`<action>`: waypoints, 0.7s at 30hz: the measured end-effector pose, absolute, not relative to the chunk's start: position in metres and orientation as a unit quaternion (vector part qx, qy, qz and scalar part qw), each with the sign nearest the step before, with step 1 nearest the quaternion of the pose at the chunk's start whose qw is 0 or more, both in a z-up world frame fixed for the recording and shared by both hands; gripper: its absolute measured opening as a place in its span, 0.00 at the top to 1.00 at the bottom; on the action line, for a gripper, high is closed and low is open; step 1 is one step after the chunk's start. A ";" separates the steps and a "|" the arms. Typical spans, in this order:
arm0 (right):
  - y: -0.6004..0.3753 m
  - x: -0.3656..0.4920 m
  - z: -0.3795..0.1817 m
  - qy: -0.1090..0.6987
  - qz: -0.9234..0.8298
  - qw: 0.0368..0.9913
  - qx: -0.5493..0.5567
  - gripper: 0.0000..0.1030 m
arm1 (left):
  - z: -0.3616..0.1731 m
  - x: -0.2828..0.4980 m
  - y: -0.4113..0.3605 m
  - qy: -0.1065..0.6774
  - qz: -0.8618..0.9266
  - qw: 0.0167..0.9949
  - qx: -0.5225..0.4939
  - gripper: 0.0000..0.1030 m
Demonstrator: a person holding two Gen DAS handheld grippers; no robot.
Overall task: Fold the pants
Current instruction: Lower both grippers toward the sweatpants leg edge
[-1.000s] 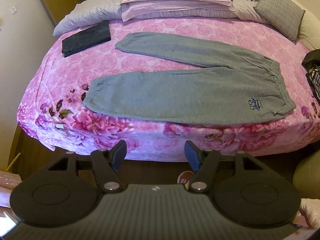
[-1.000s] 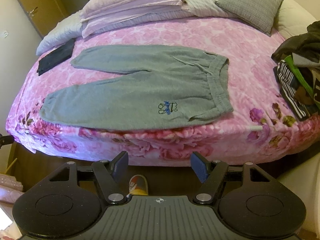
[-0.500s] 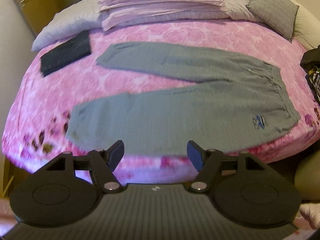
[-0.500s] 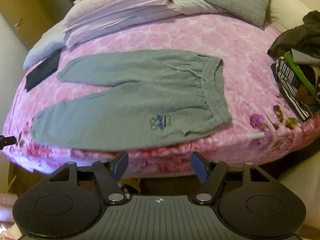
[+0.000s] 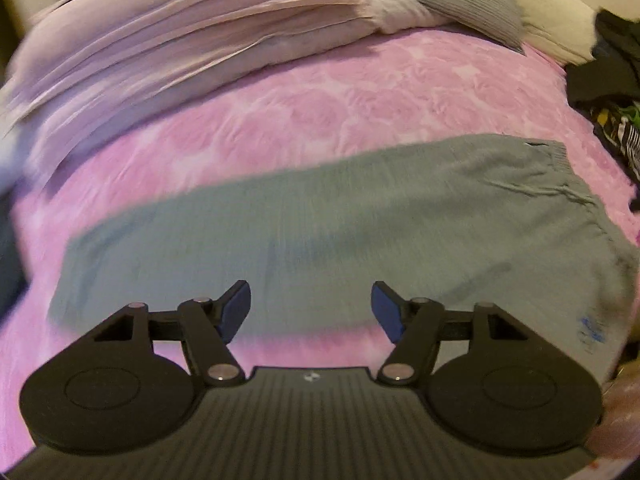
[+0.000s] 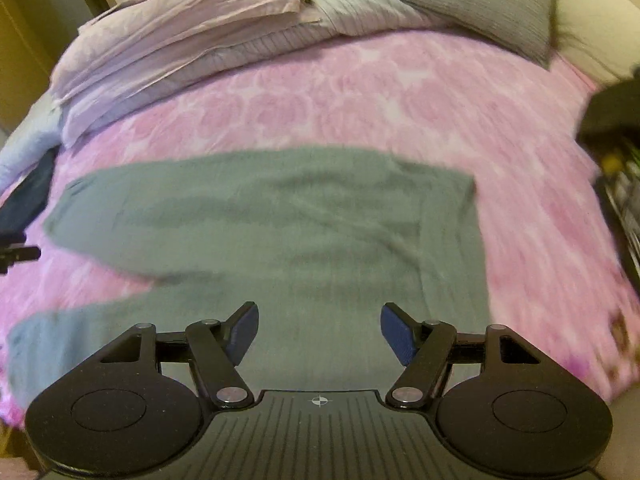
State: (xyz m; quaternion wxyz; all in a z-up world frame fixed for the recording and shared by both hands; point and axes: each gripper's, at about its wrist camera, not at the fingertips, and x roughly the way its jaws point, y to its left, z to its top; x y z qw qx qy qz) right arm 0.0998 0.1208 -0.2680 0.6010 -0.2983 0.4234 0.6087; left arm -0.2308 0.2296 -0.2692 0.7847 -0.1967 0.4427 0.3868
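Grey sweatpants (image 5: 360, 232) lie flat on the pink flowered bedspread (image 5: 304, 120), legs to the left, waistband to the right; a small blue logo (image 5: 592, 326) shows near the waist. My left gripper (image 5: 310, 308) hovers open over the near leg's front edge, nothing between its blue pads. In the right wrist view the pants (image 6: 304, 232) spread with both legs apart at left. My right gripper (image 6: 318, 332) is open above the seat area, nothing held. Both views are motion-blurred.
Folded lilac bedding (image 6: 180, 40) and a grey pillow (image 6: 480, 4) lie at the back of the bed. A dark pile of clothes (image 5: 612, 92) sits at the right edge. A dark folded garment (image 6: 28, 196) lies at the left.
Both grippers have moved forward from beyond the bed's edge to over the pants, which now fill the views. Both stay open and hold nothing.
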 end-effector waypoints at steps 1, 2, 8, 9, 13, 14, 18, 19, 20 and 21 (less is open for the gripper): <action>0.140 0.102 -0.277 0.414 0.616 0.600 -0.299 0.36 | -0.280 -0.223 0.248 0.444 0.374 0.793 -0.185 0.42; 0.159 0.105 -0.287 0.404 0.622 0.599 -0.303 0.36 | -0.293 -0.213 0.271 0.447 0.356 0.803 -0.167 0.43; 0.255 0.121 -0.339 0.341 0.650 0.586 -0.345 0.38 | -0.359 -0.175 0.371 0.471 0.272 0.834 -0.095 0.47; 0.267 0.125 -0.347 0.338 0.652 0.583 -0.348 0.38 | -0.368 -0.172 0.382 0.478 0.262 0.833 -0.090 0.47; 0.312 0.138 -0.380 0.328 0.647 0.575 -0.377 0.40 | -0.393 -0.172 0.410 0.502 0.222 0.834 -0.065 0.50; 0.322 0.141 -0.388 0.330 0.647 0.571 -0.383 0.40 | -0.397 -0.174 0.415 0.507 0.212 0.833 -0.059 0.50; 0.342 0.153 -0.419 0.345 0.638 0.547 -0.418 0.40 | -0.416 -0.180 0.429 0.542 0.164 0.824 -0.033 0.50; 0.343 0.157 -0.424 0.354 0.640 0.543 -0.413 0.40 | -0.418 -0.182 0.431 0.540 0.154 0.827 -0.033 0.50; 0.344 0.162 -0.426 0.366 0.642 0.542 -0.400 0.40 | -0.419 -0.184 0.433 0.541 0.149 0.827 -0.042 0.52; 0.344 0.166 -0.427 0.378 0.641 0.541 -0.392 0.41 | -0.420 -0.183 0.436 0.542 0.147 0.826 -0.051 0.55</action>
